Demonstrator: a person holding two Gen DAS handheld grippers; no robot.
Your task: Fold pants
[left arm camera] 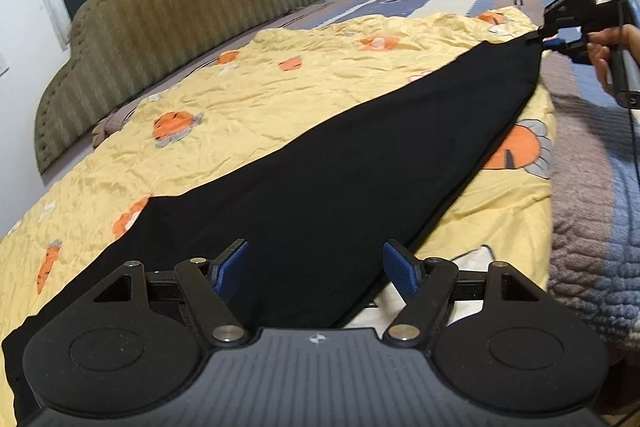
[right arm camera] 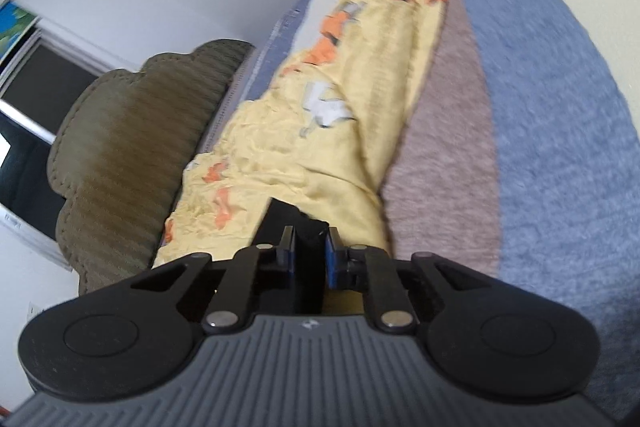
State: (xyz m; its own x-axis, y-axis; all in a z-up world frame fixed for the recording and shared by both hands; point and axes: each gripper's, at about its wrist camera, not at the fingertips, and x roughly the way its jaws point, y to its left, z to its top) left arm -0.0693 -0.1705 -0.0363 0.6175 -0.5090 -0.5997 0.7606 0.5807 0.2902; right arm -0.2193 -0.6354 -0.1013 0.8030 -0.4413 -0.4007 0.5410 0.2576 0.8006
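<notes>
The black pants [left arm camera: 320,179] were laid flat on the yellow quilt [left arm camera: 248,95], running from just below the left gripper [left arm camera: 316,267] to the quilt's far right corner. That far end was pinched and raised off the quilt by the right gripper [left arm camera: 544,37], held in a hand [left arm camera: 610,45]. The left gripper's jaws were set wide above the near end of the pants, with nothing clamped. The step in hand was judged to be the lengthwise fold: one end gripped, the other not yet secured. The next move was judged to call for the near end to be pinned or gripped while the raised end was carried over it. The full garment was shown only in the left wrist view; in the right wrist view, the narrow jaws of the right gripper [right arm camera: 311,251] were seen pressed on a bunch of black cloth [right arm camera: 308,227].
</notes>
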